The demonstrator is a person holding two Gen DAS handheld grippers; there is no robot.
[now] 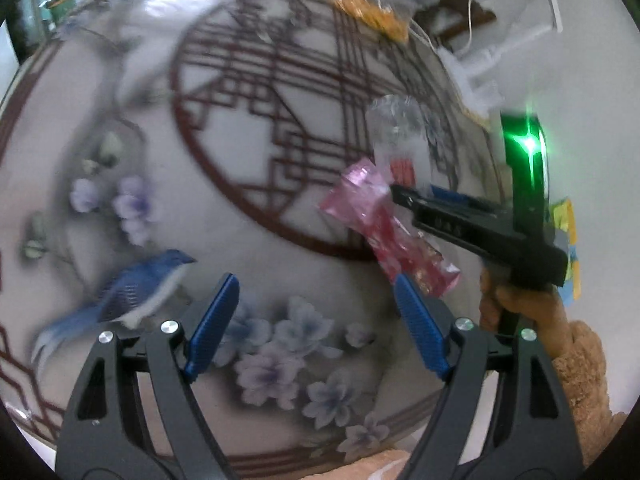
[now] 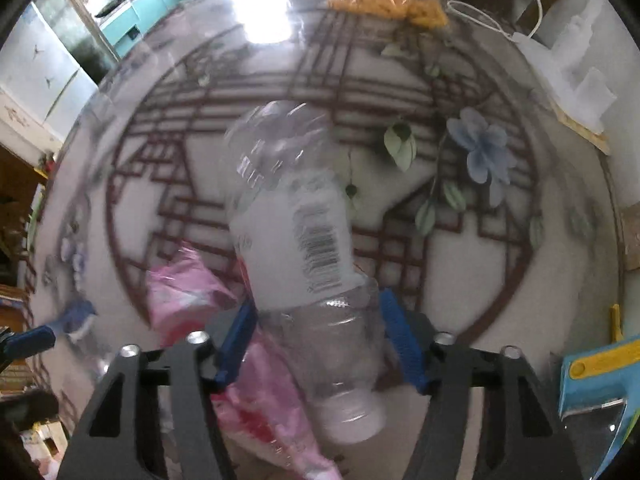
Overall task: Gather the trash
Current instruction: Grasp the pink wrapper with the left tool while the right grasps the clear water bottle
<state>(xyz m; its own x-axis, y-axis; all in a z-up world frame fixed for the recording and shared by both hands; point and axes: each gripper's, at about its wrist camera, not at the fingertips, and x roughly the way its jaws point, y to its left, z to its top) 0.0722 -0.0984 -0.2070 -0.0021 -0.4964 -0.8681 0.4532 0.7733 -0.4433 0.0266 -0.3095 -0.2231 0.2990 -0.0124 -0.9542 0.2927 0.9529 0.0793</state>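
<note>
Over the table (image 2: 500, 280), right claw (image 2: 316, 344) grips bottle (image 2: 296, 232)

One clear plastic bottle (image 2: 296, 240), one pink wrapper (image 1: 384, 232), one bag of orange snacks (image 2: 388, 0).

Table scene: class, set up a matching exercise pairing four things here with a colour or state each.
Things:
1. bottle
2. wrapper
3. left hand-held gripper
4. snack bag

Descriptions:
A. pink, crinkled
B. open, nothing between its pads
C. clear, white barcode label
D. orange pieces inside, at the table's far edge

Pairs: 1-C, 2-A, 3-B, 4-D
</note>
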